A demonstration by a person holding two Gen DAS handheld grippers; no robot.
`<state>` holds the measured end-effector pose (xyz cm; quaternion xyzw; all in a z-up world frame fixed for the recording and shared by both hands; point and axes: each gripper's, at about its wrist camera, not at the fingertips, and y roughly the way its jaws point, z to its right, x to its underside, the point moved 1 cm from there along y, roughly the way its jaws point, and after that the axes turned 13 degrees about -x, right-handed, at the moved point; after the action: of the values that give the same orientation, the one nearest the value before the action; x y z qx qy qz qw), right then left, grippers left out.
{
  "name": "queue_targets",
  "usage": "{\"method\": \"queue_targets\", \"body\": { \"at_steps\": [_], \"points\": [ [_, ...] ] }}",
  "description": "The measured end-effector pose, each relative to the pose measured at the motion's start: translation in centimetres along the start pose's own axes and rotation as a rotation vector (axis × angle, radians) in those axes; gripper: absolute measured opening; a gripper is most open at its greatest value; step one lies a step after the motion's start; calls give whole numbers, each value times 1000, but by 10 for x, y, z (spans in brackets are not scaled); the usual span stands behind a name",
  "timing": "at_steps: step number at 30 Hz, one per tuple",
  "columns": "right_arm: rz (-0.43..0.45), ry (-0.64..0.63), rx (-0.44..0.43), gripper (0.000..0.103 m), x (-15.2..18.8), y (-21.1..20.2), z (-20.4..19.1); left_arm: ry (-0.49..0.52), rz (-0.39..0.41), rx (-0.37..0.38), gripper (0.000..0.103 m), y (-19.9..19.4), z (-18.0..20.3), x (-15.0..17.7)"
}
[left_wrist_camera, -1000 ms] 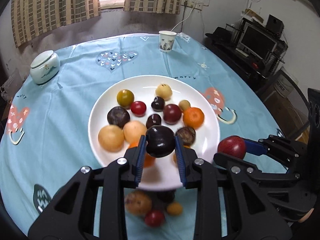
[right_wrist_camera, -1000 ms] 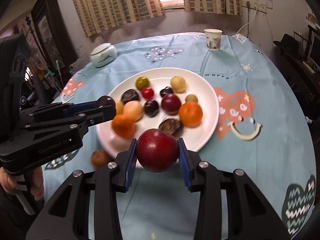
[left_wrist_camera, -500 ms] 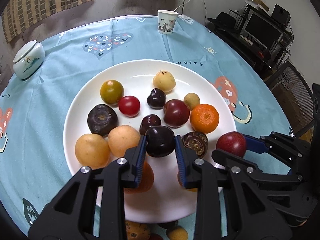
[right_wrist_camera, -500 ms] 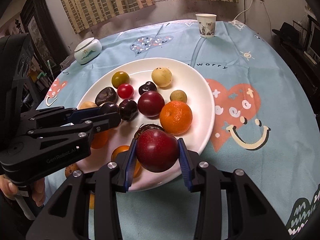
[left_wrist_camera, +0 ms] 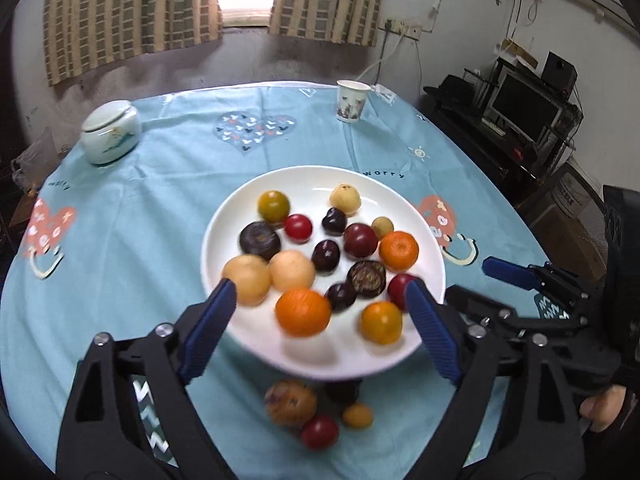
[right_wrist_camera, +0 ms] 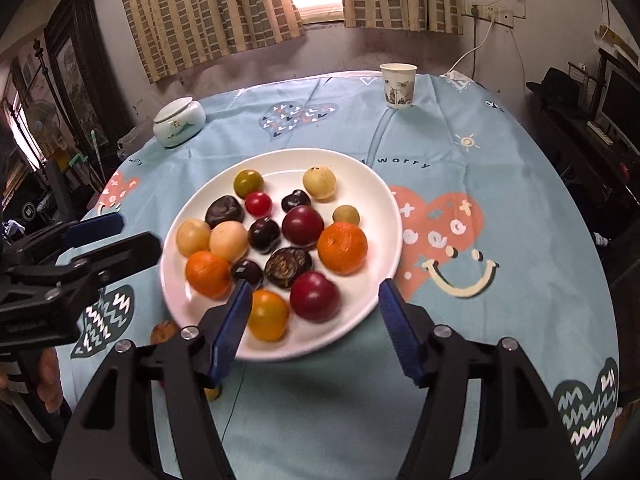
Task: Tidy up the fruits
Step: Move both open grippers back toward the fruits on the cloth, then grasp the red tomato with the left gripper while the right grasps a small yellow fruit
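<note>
A white plate (left_wrist_camera: 224, 220) (right_wrist_camera: 384, 208) on the blue tablecloth holds several fruits. A dark plum (left_wrist_camera: 340, 295) (right_wrist_camera: 247, 272) and a red plum (right_wrist_camera: 315, 296) (left_wrist_camera: 400, 285) lie on its near part, beside two oranges (left_wrist_camera: 303, 312) (left_wrist_camera: 399, 251). My left gripper (left_wrist_camera: 320, 320) is open and empty above the plate's near edge; it also shows in the right wrist view (right_wrist_camera: 132, 236). My right gripper (right_wrist_camera: 314, 320) is open and empty at the plate's near edge; it also shows in the left wrist view (left_wrist_camera: 480, 284). Several loose fruits (left_wrist_camera: 290, 402) lie on the cloth before the plate.
A lidded white jar (left_wrist_camera: 110, 134) (right_wrist_camera: 179, 122) stands at the far left and a paper cup (left_wrist_camera: 351, 101) (right_wrist_camera: 397, 85) at the far side. A monitor and shelves (left_wrist_camera: 524, 104) stand beyond the table's right edge.
Both grippers have opened and pulled back and up. The dark plum and the red plum they held now lie on the plate.
</note>
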<state>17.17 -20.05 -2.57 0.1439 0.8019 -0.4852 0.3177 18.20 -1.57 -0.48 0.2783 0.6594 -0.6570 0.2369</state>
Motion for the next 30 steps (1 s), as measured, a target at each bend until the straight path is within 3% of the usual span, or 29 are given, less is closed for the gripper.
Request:
{"method": "queue_targets", "body": {
  "at_steps": [11, 21, 26, 27, 29, 30],
  "points": [
    [-57, 7, -28, 69, 66, -23, -38, -107, -83, -62, 89, -21, -50, 95],
    [-179, -50, -41, 69, 90, 8, -70, -91, -48, -131, 89, -44, -62, 127],
    [-154, -108, -25, 69, 88, 34, -76, -90, -46, -112, 89, -50, -67, 135],
    [-165, -110, -19, 68, 88, 40, -76, -89, -47, -111, 89, -51, -67, 137],
    [-182, -105, -44, 50, 85, 49, -74, -92, -51, -108, 89, -51, -69, 139],
    [-187, -103, -54, 47, 84, 53, -75, -94, -53, -106, 89, -51, -70, 140]
  ]
}}
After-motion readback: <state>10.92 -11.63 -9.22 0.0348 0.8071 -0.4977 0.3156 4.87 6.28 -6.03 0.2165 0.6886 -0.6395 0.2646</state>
